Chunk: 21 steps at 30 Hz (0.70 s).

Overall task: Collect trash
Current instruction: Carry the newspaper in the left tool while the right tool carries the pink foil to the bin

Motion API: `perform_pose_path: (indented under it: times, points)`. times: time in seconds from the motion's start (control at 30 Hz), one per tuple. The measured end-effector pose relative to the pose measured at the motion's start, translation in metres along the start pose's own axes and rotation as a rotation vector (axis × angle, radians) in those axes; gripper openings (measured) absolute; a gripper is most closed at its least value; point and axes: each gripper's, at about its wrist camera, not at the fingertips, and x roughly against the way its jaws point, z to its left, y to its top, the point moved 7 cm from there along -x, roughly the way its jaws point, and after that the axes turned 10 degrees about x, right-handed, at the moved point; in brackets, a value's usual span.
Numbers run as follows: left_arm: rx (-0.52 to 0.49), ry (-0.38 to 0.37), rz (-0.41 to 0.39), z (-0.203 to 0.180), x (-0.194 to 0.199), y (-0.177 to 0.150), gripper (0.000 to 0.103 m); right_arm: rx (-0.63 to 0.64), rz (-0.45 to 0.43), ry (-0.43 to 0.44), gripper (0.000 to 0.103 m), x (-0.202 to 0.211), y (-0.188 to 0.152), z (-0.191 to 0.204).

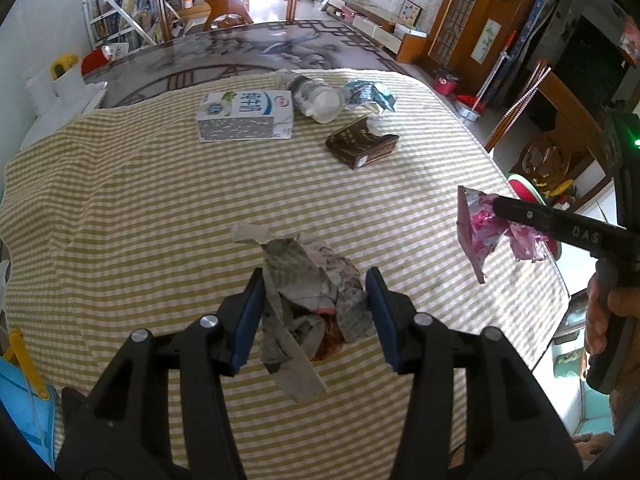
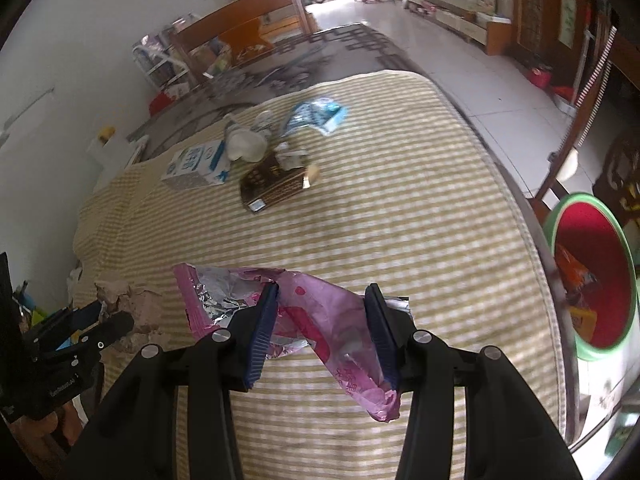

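The pink foil wrapper (image 2: 320,320) hangs pinched between the blue pads of the right tool (image 2: 322,332), clear of the striped cloth (image 2: 400,220) that covers the counter, one torn end drooping below the jaws. Taking the wrapper as the landmark: the red bin with the green rim (image 2: 592,280) stands off the counter's edge to its right and lower down, already holding some orange packaging. To the wrapper's left, the left tool (image 1: 316,316) is clamped narrow on a crumpled wad of newspaper (image 1: 304,300), which seems lifted just off the cloth, though whether its loose strip touches the cloth I cannot tell.

Beyond the wrapper, toward the far side of the counter, the rest of the litter lies in a loose group: a brown packet (image 1: 360,144) nearest, then a milk carton (image 1: 244,116), a crushed plastic bottle (image 1: 316,98) beside the carton, and a blue-and-white wrapper (image 1: 370,96) just past the bottle.

By my reading, the step in hand is carrying: both tools are loaded, and neither load has reached the bin. The next move calls for swinging the wrapper out past the counter's edge until it hangs over the bin's mouth, then widening the jaws; light foil may cling to a pad, so a full opening looks wise. The newspaper would follow.
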Motion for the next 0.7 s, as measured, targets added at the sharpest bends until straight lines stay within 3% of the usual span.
perform_pose_path:
  times: [0.7]
  points:
    - [-0.035, -0.023, -0.043, -0.062, 0.001, 0.025, 0.048, -0.042, -0.071, 0.015, 0.044, 0.033, 0.01, -0.047]
